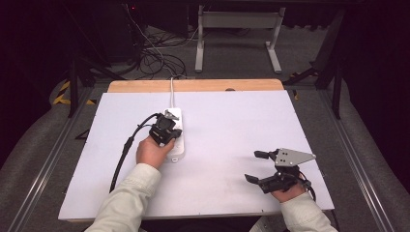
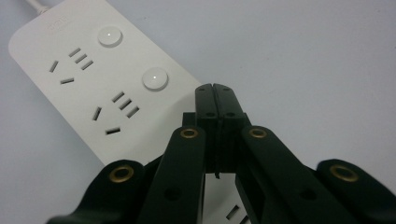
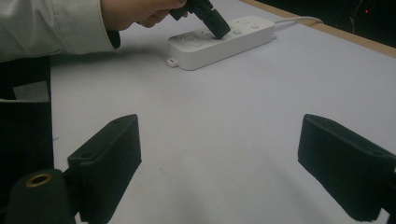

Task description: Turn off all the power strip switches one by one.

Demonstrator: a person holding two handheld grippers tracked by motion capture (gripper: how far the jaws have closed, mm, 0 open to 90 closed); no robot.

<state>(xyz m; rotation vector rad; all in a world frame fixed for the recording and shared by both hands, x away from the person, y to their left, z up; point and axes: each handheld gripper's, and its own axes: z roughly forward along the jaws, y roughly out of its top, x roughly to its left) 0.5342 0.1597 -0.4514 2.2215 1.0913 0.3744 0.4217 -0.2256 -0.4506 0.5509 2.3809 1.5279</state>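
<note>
Jaws pressed together, the left gripper (image 2: 215, 88) hovers over the power strip (image 2: 93, 88); misaimed, it could miss a button (image 2: 155, 78). The right gripper (image 1: 258, 166), jaws apart, idles well clear of the strip.

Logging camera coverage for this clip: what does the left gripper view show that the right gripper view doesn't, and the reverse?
Left gripper view: the power strip's top face close up, with two round buttons and socket slots, and the left gripper's jaws pressed together over the strip, just past the nearer button.

Right gripper view: the right gripper's jaws wide apart with bare table between them, the person's left hand and pale sleeve, the strip's whole side and its cord.

Both: the white strip, the left gripper's closed tip above it, and the white tabletop.
</note>
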